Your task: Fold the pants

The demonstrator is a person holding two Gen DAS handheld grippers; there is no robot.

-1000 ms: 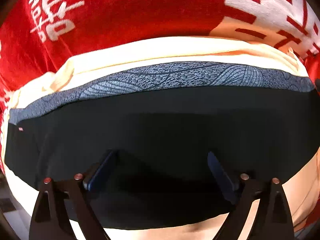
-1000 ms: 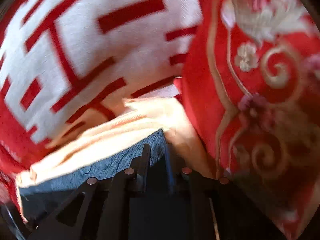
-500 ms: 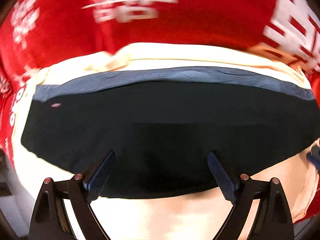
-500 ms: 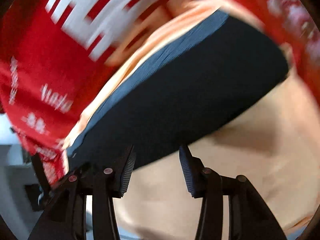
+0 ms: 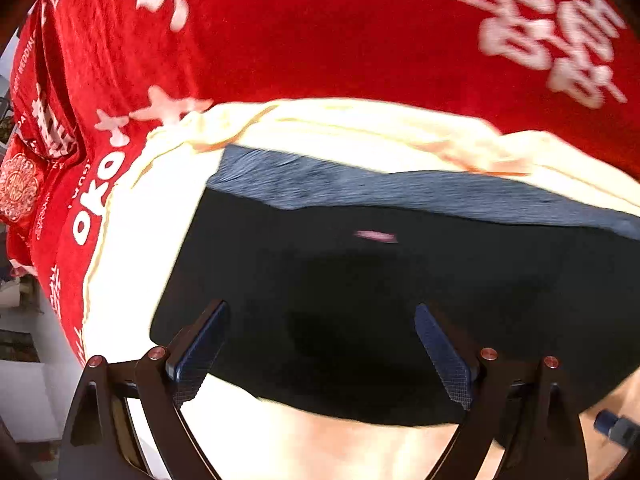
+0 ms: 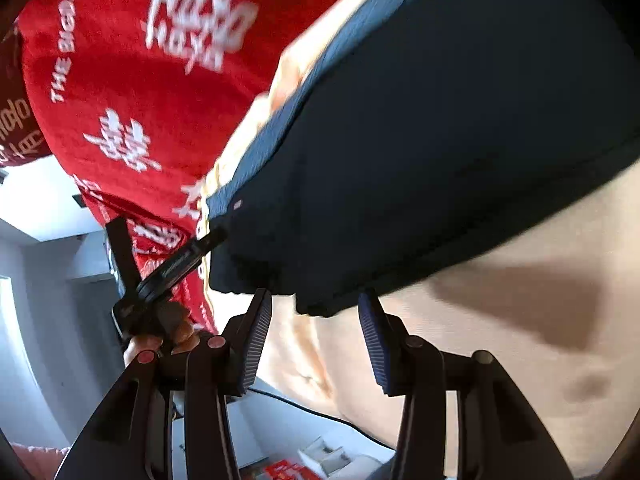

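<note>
Leftmost in the left wrist view, at nine o'clock, a grey floor (image 5: 24,392) and pale room clutter show past the bed's edge; beside them a red blanket (image 5: 320,40) with white characters fills the upper half, running from nine through twelve to three o'clock; below it lies a cream sheet (image 5: 152,216), and on that sheet rest the pants (image 5: 360,300), folded into a dark slab with a grey patterned band (image 5: 400,190) along the far edge and a small pink tag near the middle. The left gripper (image 5: 320,344) hangs over the pants with jaws wide and nothing between them.

In the right wrist view, a grey wall (image 6: 40,320) and bright window sit at eight o'clock, with the other gripper's dark frame and the hand (image 6: 160,332) holding it just right of them; the blanket (image 6: 140,80) takes ten to twelve o'clock; the pants (image 6: 440,160) reach from centre to two o'clock, their near corner just above the right gripper (image 6: 316,332), whose jaws stand partly apart, gripping nothing; the sheet (image 6: 520,340) spreads toward four o'clock, a soft shadow on it.

A second ago the right jaws were nearly shut at the pants' edge; now they stand wider and clear of the cloth; both views have swung toward the pants' left end, and the left jaws are as wide as before.
</note>
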